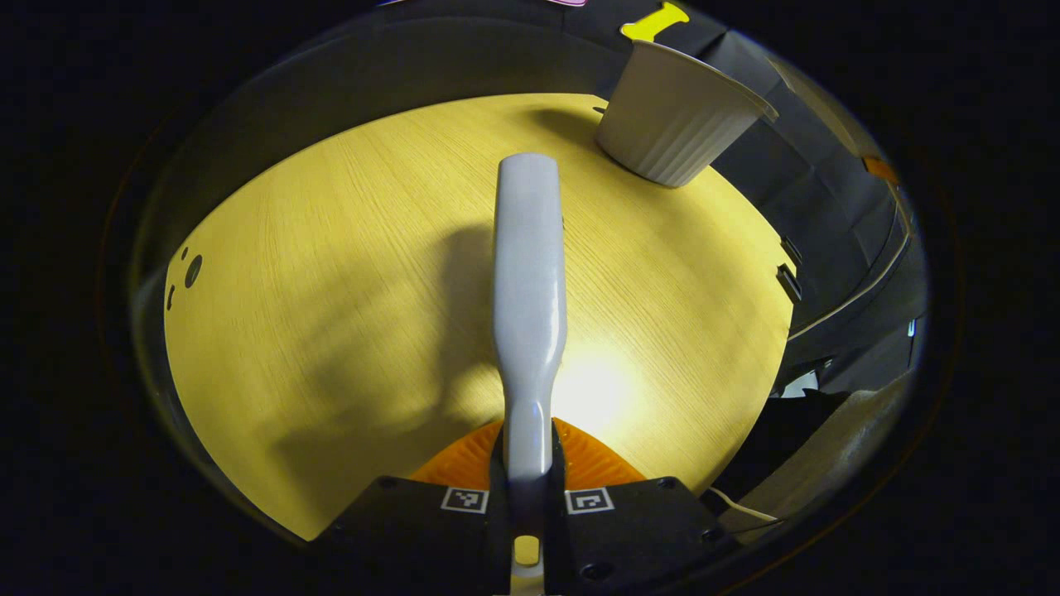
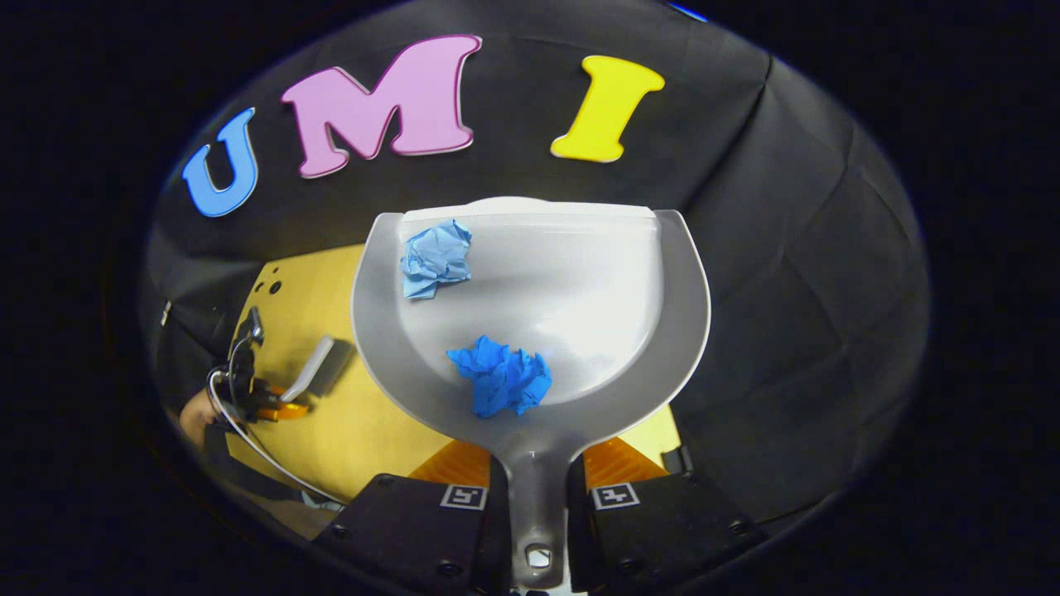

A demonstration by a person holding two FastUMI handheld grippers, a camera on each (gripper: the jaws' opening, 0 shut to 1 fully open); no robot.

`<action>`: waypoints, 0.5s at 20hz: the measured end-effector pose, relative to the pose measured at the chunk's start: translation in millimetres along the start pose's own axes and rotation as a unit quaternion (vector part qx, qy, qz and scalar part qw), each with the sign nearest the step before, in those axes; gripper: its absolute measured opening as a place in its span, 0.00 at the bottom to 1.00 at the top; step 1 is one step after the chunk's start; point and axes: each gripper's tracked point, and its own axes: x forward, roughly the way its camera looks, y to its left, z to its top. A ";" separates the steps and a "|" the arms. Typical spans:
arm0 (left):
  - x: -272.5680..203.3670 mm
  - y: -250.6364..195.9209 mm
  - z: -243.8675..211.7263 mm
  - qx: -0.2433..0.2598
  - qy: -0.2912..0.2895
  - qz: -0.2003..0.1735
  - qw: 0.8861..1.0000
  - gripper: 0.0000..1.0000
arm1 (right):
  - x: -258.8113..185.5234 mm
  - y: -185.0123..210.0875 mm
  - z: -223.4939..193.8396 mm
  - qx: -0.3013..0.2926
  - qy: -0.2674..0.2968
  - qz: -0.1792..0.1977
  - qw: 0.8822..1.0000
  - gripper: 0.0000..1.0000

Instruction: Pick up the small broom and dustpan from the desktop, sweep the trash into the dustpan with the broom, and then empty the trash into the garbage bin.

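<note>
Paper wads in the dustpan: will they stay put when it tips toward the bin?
Probably not. Both wads are crumpled paper, likely very light. They lie loose on the dustpan, whose surface looks glossy, so they should slide out easily, perhaps bounce.

**Broom clamped over the desk**

The left claw gripped the small broom by its pale handle, both fingers pressing on it. The broom stretched forward above the wooden desk, casting a shadow to its left. A white ribbed garbage bin stood at the desk's far right edge, well apart from the broom.
</note>
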 end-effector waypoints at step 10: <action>3.3 -2.5 -4.1 -0.011 -0.001 0.006 1.000 0.20 | 26.3 -66.5 59.8 -0.209 -0.008 -0.156 0.965 0.31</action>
